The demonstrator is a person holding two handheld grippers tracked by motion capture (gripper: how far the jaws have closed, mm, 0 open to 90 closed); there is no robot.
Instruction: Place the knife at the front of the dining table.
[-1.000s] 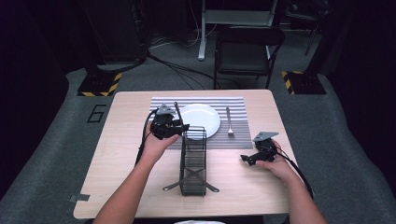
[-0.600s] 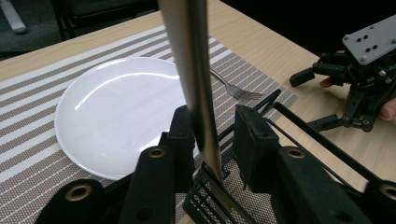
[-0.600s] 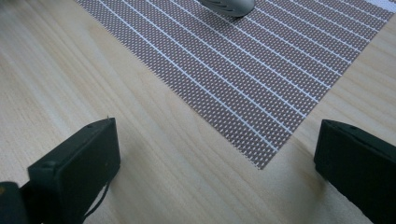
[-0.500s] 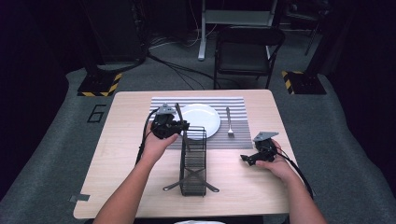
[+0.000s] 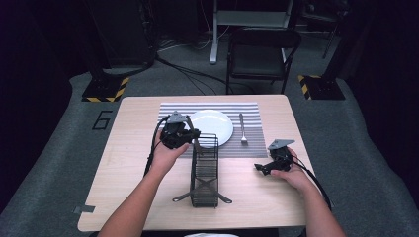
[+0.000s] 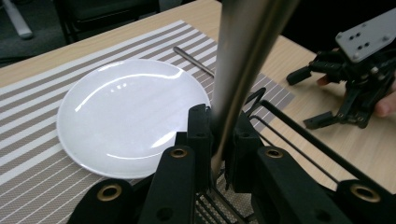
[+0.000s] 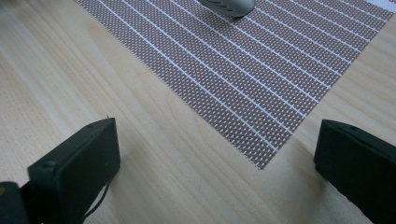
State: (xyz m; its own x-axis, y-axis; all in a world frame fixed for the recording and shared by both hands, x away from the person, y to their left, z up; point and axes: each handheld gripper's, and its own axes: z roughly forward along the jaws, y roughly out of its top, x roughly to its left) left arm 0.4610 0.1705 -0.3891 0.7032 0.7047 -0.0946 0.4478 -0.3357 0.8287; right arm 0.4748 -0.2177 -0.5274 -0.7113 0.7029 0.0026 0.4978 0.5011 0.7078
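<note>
brushed steel handle [image 6: 243, 60] between black tongs [image 6: 219, 140]

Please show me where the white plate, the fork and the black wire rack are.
white plate [image 5: 213, 126]: high view, its centre.
fork [image 5: 242, 129]: high view, its handle.
black wire rack [image 5: 204, 173]: high view, its mesh side.

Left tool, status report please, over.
Left tool shut on metal utensil handle, above wire rack. Right tool open, empty, resting on table. Plate and fork lie beyond, clear of it.
</note>
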